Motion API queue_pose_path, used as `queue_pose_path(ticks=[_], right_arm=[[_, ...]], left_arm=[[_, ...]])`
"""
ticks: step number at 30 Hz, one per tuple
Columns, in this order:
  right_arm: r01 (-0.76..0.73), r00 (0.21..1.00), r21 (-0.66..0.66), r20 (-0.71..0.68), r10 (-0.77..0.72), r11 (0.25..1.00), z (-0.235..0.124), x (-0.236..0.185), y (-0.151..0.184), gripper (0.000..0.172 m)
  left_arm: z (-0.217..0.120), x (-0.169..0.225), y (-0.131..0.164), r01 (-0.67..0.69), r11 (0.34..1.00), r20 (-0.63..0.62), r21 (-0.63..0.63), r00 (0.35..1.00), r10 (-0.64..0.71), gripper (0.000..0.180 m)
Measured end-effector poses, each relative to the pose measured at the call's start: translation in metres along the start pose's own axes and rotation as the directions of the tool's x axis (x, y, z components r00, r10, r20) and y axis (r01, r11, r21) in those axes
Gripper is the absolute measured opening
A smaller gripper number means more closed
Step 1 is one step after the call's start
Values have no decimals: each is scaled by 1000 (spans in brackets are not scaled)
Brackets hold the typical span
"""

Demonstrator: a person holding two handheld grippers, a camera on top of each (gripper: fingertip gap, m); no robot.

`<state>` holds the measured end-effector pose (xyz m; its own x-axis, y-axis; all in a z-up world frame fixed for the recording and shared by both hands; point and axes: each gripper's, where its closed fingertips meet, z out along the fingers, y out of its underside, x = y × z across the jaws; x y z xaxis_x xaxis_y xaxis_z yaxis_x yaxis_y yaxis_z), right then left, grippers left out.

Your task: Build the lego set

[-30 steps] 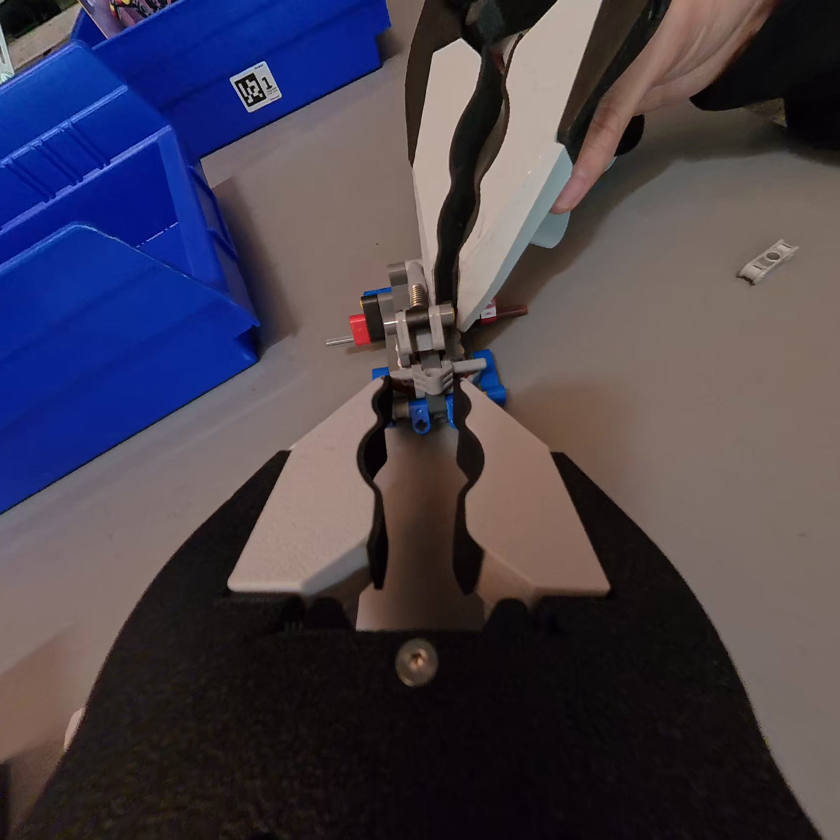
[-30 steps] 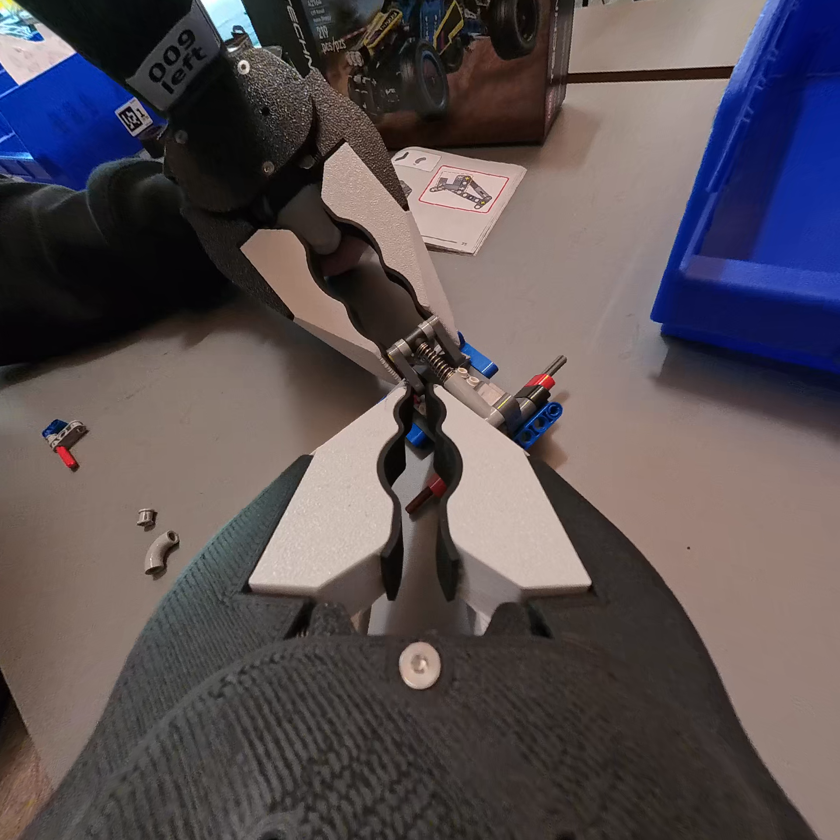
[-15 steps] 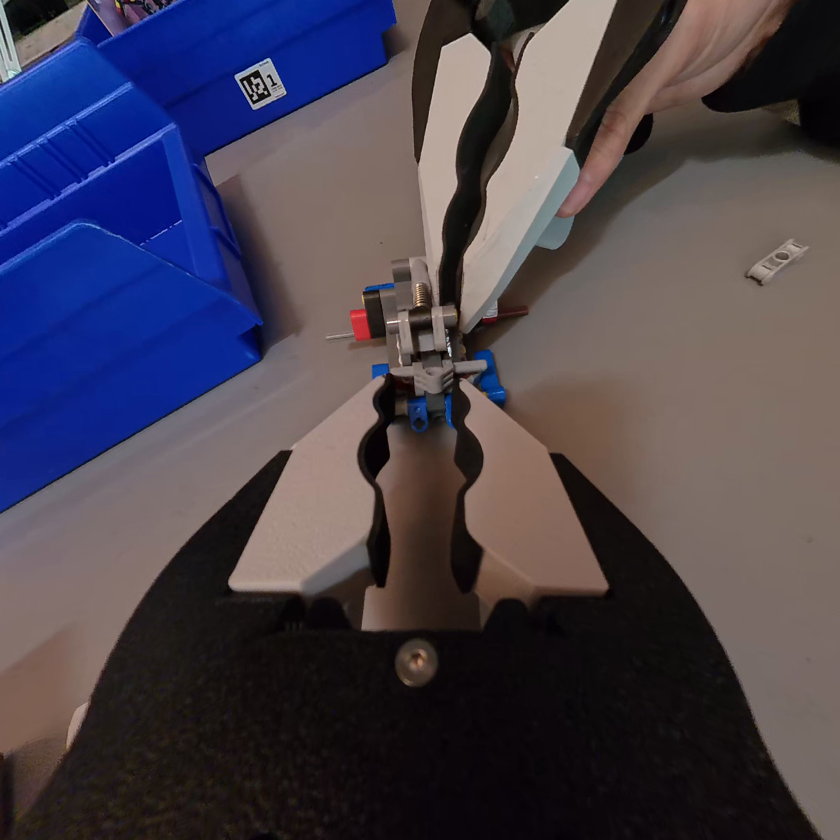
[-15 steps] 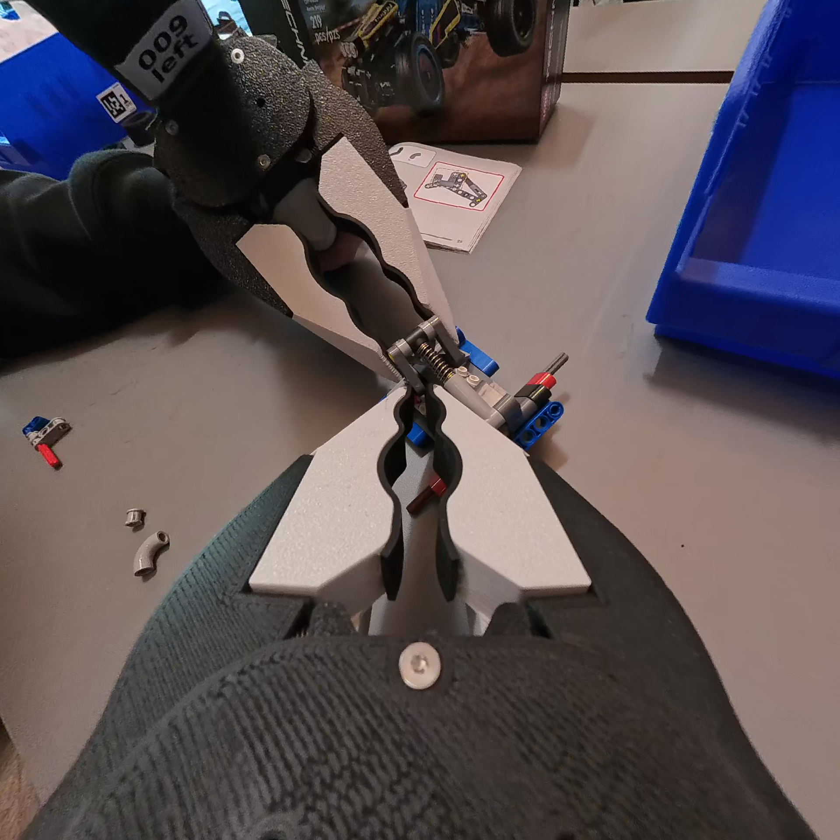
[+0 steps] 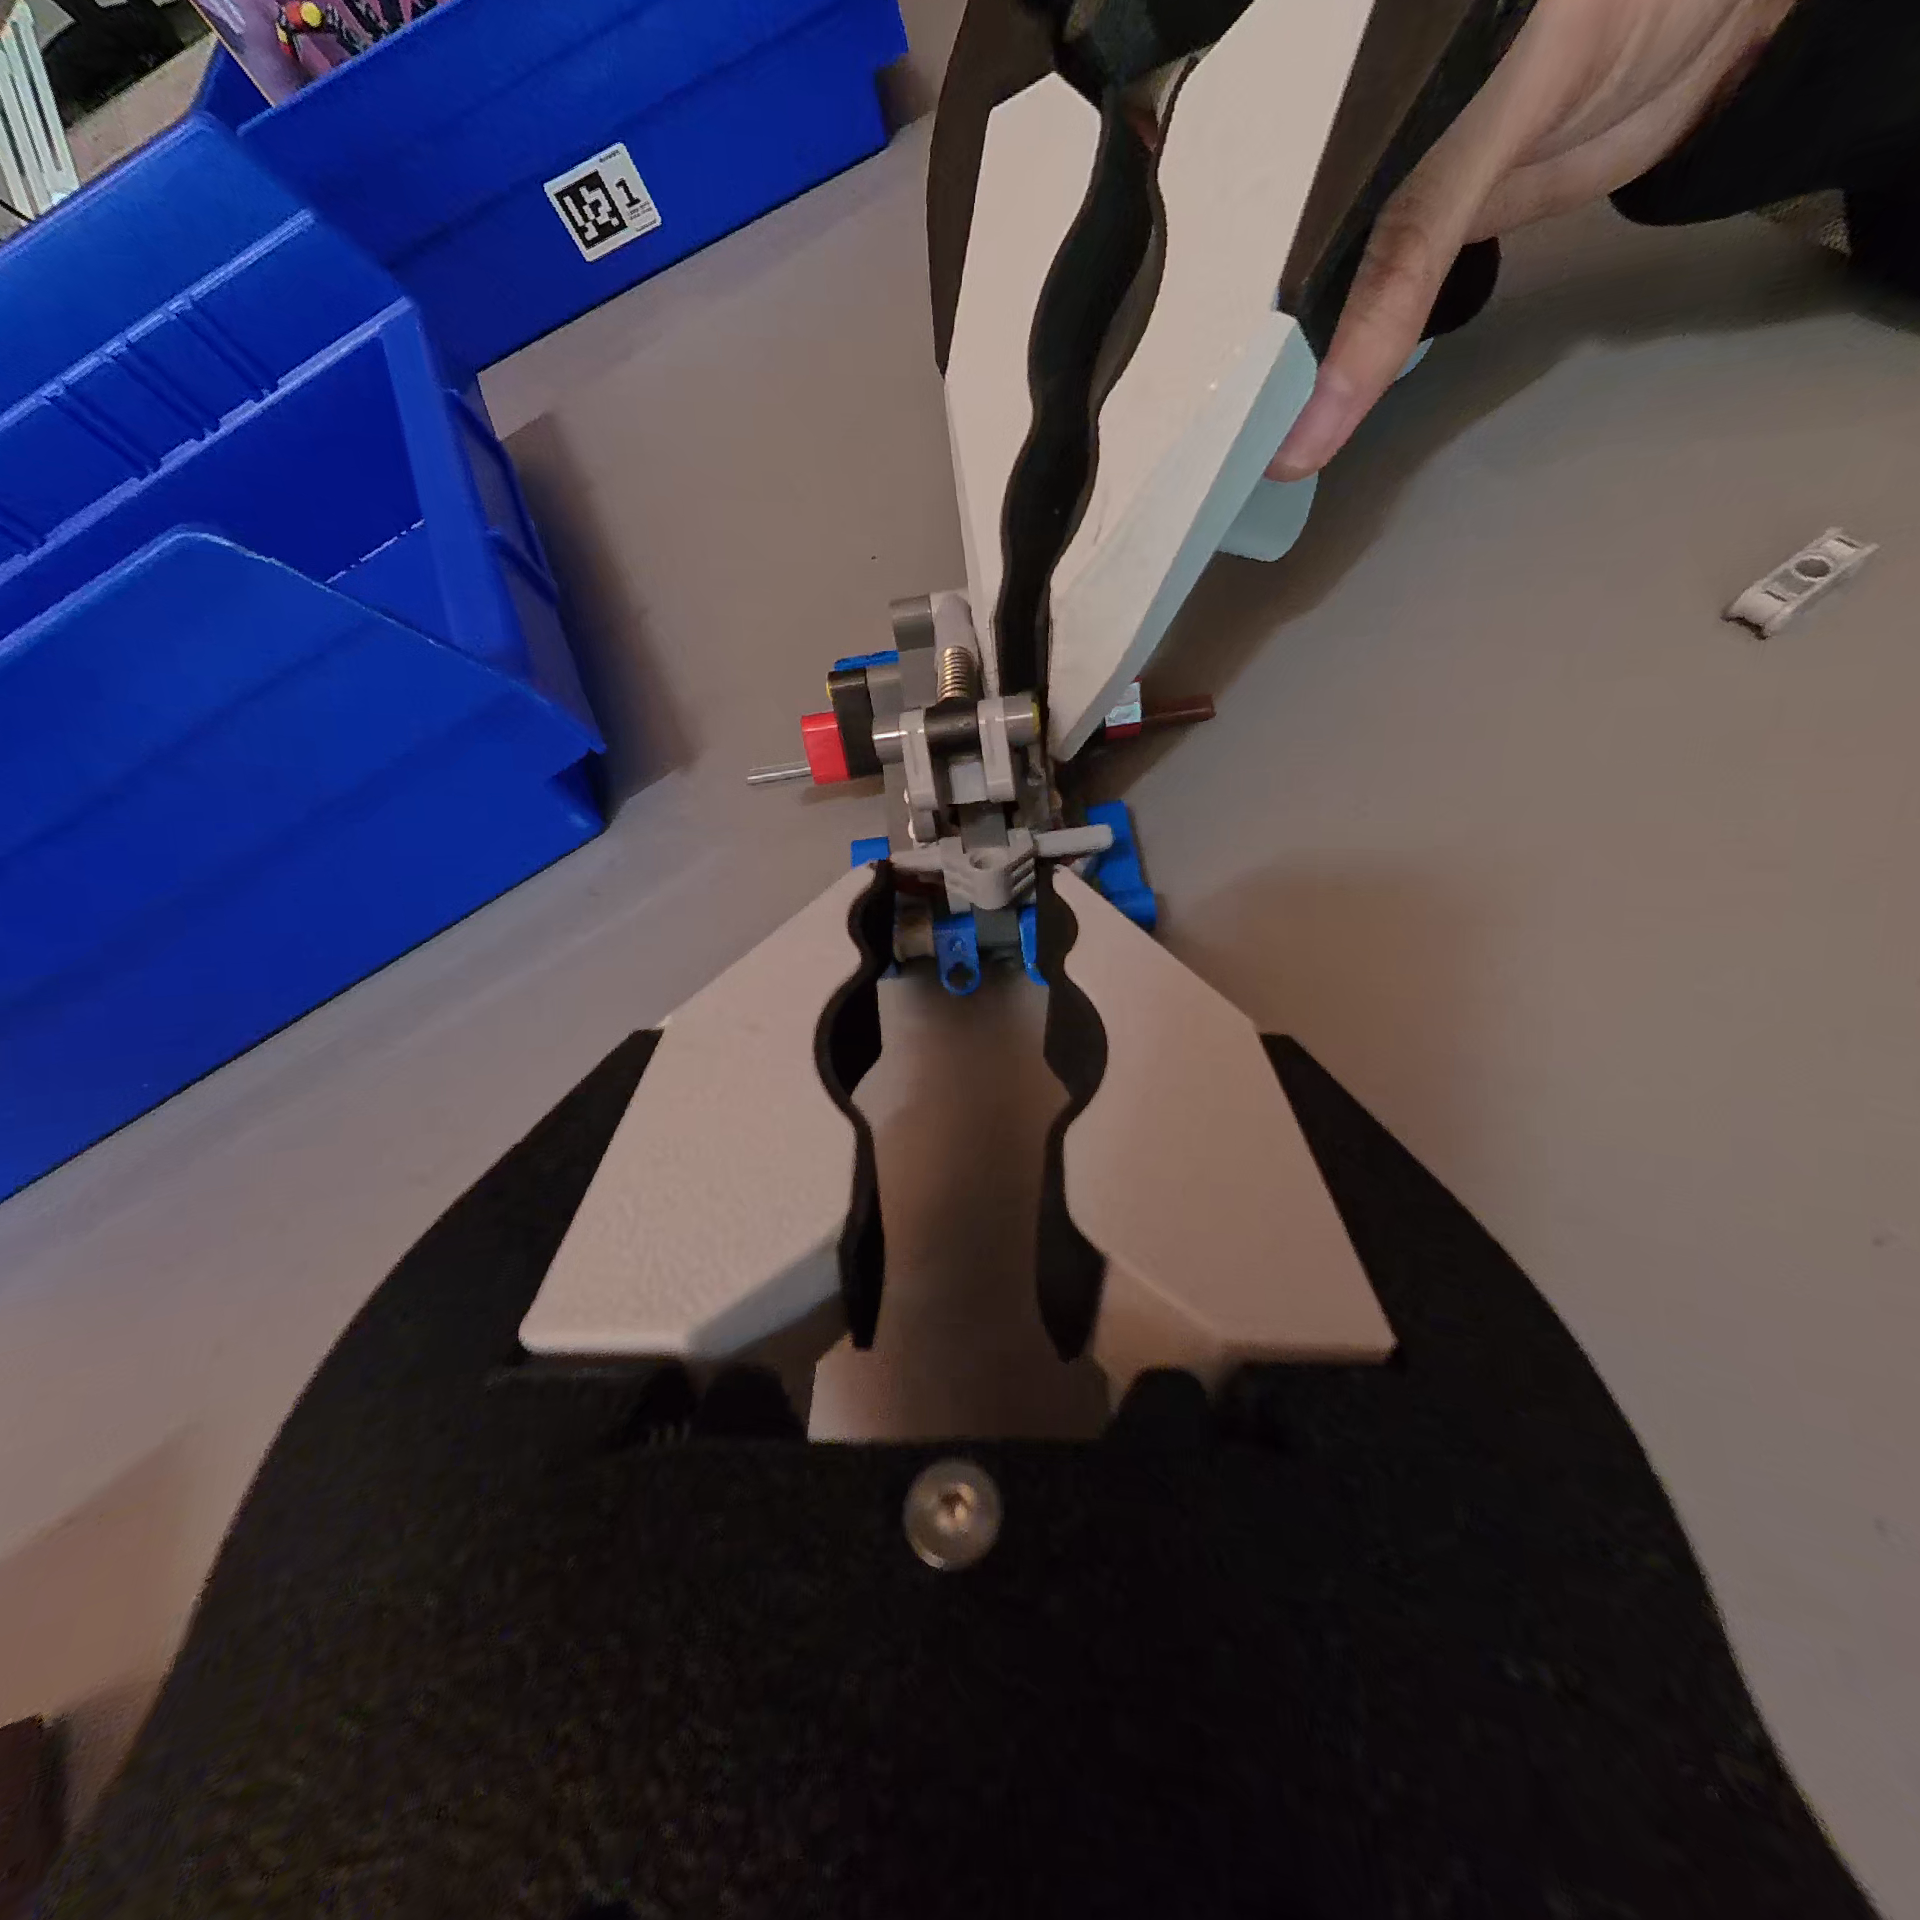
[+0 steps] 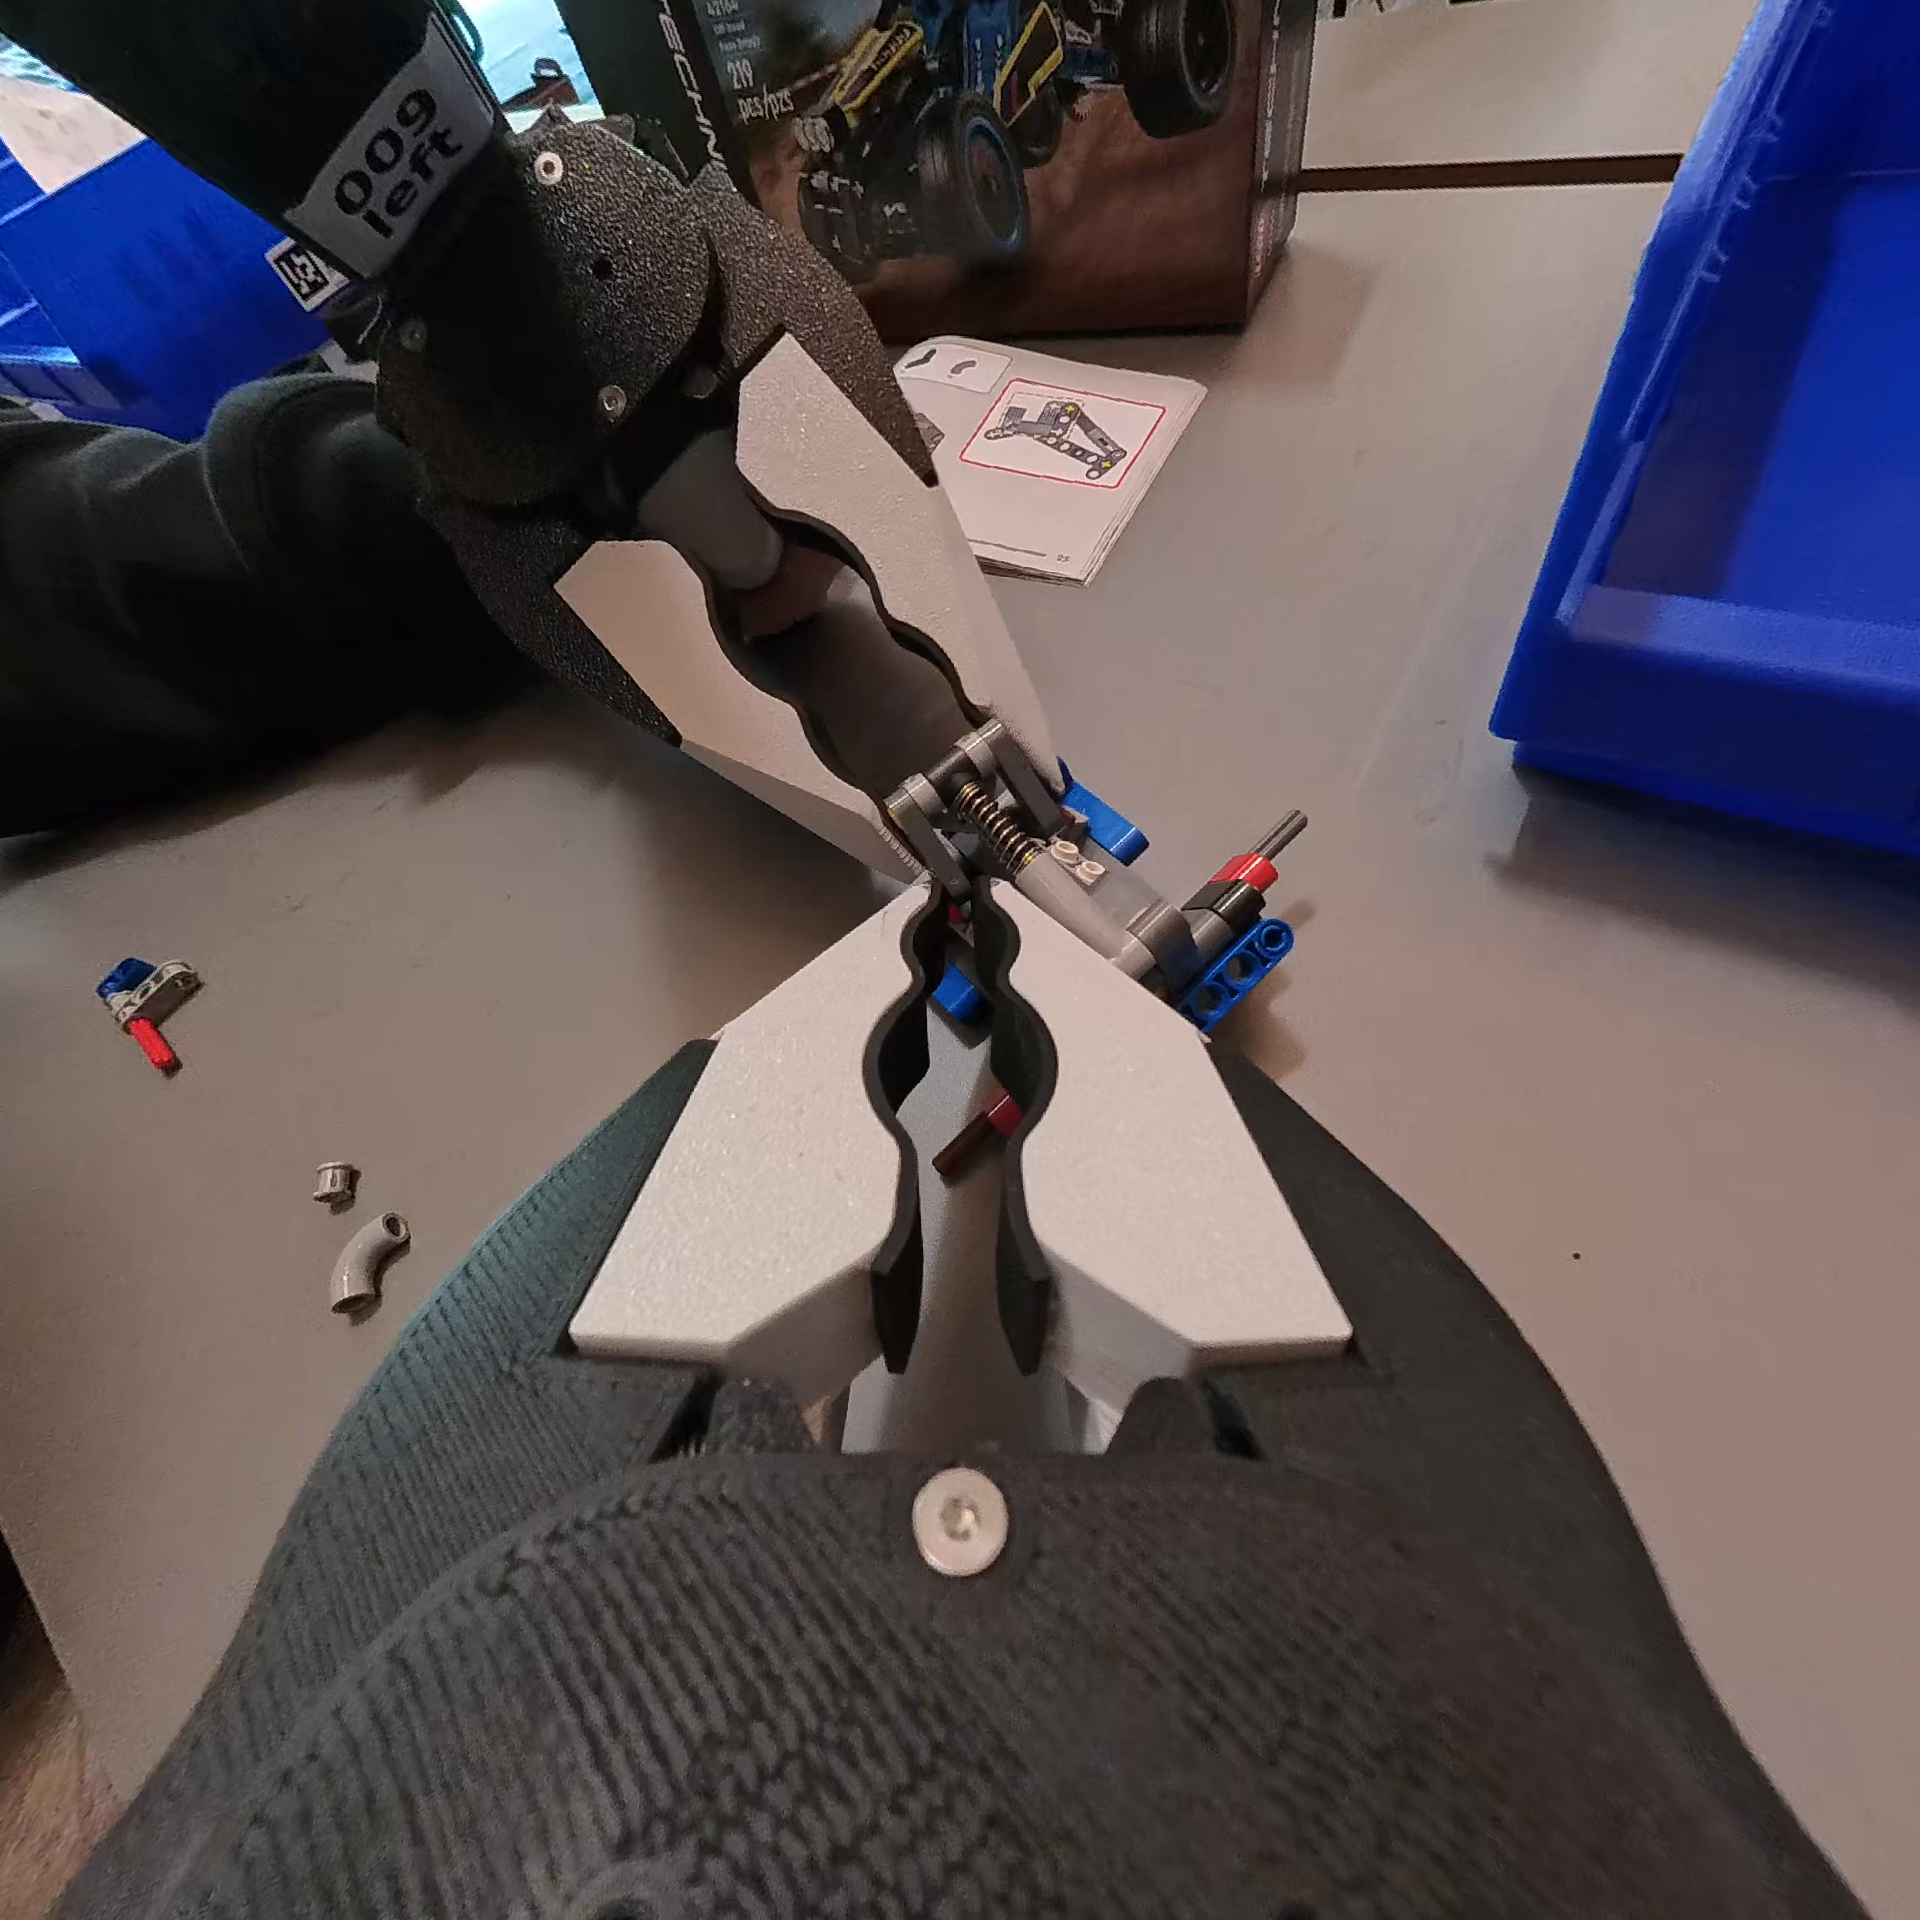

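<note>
Left wrist view, left to right: three blue bins (image 5: 260,727) along the table (image 5: 1455,935) edge, the rear one with a square marker sticker (image 5: 603,203). We judge they are parked clear of the work area. Centre: one small brick model (image 5: 935,748), grey frame with a spring, blue base, red stub on its left side. It sits on the table between both tools. Left gripper (image 5: 961,883) is spread to the model's width, one finger on each side of the near end, pads against it, so it pinches the model. It looks like a clamp that keeps the base down. Right gripper (image 5: 1034,717) comes in from the far side, steeply tilted, a hand (image 5: 1507,156) on its body. Its fingers are pressed almost together on a thin dark beam at the model's top. The two grips oppose each other, so we read one as bracing and the other as working a single part. Far right: one pale grey part (image 5: 1803,571), well apart. Right wrist view, left to right: three loose bits, a blue-grey-red piece (image 6: 145,997), a grey bush (image 6: 335,1182) and a grey elbow (image 6: 369,1257), then a dark sleeve (image 6: 156,571). One red-brown pin (image 6: 977,1138) lies on the table under the right fingers, not gripped. Behind: one set box (image 6: 1039,156) and one open booklet (image 6: 1049,457). Far right: one more bin (image 6: 1714,520).
</note>
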<state>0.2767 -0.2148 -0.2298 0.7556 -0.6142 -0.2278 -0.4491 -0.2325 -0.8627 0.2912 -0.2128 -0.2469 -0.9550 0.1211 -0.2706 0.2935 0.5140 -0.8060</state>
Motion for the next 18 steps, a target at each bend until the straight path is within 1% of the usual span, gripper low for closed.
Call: queue_pose_path(ticks=[3, 8, 18], right_arm=[[8, 1000, 16, 4, -8, 1000, 0, -1, -3, 2], [23, 999, 6, -25, -23, 1000, 1, 2, -2, 2], [19, 1000, 2, -11, -19, 1000, 2, 0, -1, 1]], left_arm=[[1, 0, 1, 1, 1000, 1, -6, 1000, -1, 23], [0, -2, 1, 11, 1000, 4, -7, 1000, -11, 22], [0, 0, 0, -8, 1000, -1, -1, 1000, 8, 21]])
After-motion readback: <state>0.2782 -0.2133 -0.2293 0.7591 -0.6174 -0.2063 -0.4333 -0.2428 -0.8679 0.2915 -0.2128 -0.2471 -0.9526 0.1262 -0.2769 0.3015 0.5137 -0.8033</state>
